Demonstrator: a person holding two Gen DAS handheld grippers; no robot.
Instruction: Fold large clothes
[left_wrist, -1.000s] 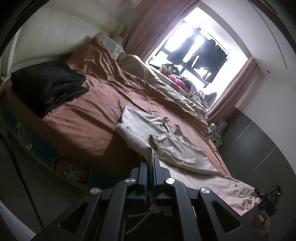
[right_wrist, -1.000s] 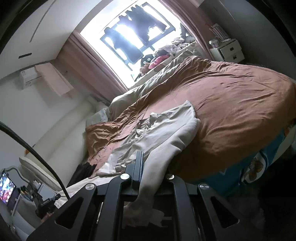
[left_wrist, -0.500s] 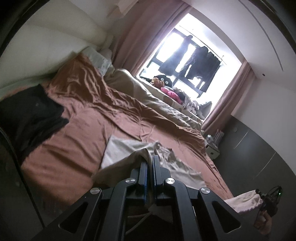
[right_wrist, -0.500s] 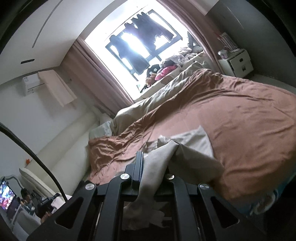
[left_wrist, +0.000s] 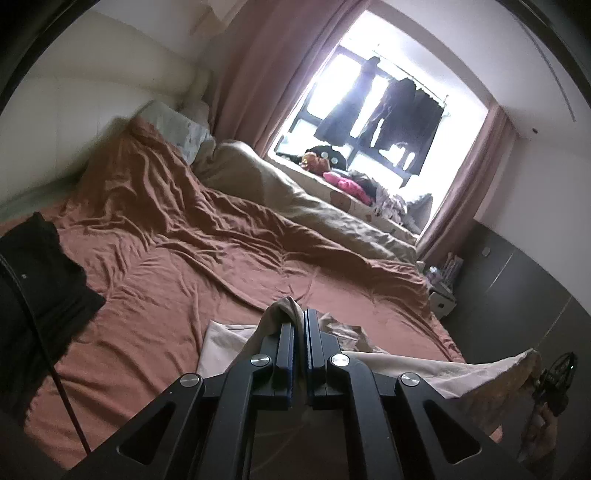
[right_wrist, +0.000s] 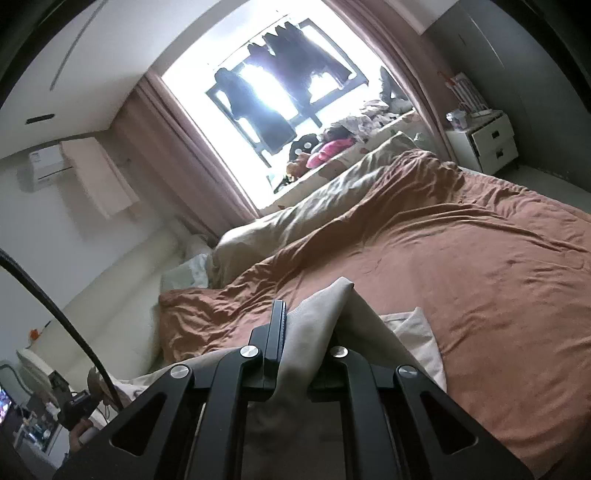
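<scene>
Both tools (left_wrist: 299, 325) (right_wrist: 306, 317) clamped on beige garment (right_wrist: 317, 325), above bed (right_wrist: 480, 266)

Right tongs (right_wrist: 301, 321) clamped on a fold of beige garment (right_wrist: 314, 332); cloth bunched up between the jaws, peaking just above them, draping down over the frame; more of the garment lying flat on the bed (right_wrist: 480, 280) just right of the tongs; rust-brown sheet rumpled, beige duvet (right_wrist: 314, 214) along the far side by the window (right_wrist: 280, 88); dark clothes hanging in the glare; pink curtains either side; white nightstand (right_wrist: 484, 144) top right; AC unit (right_wrist: 46, 166) on left wall; left tongs (right_wrist: 79, 408) small at bottom left, state unreadable from here; black cable (right_wrist: 55, 314) arcing across the left.
</scene>
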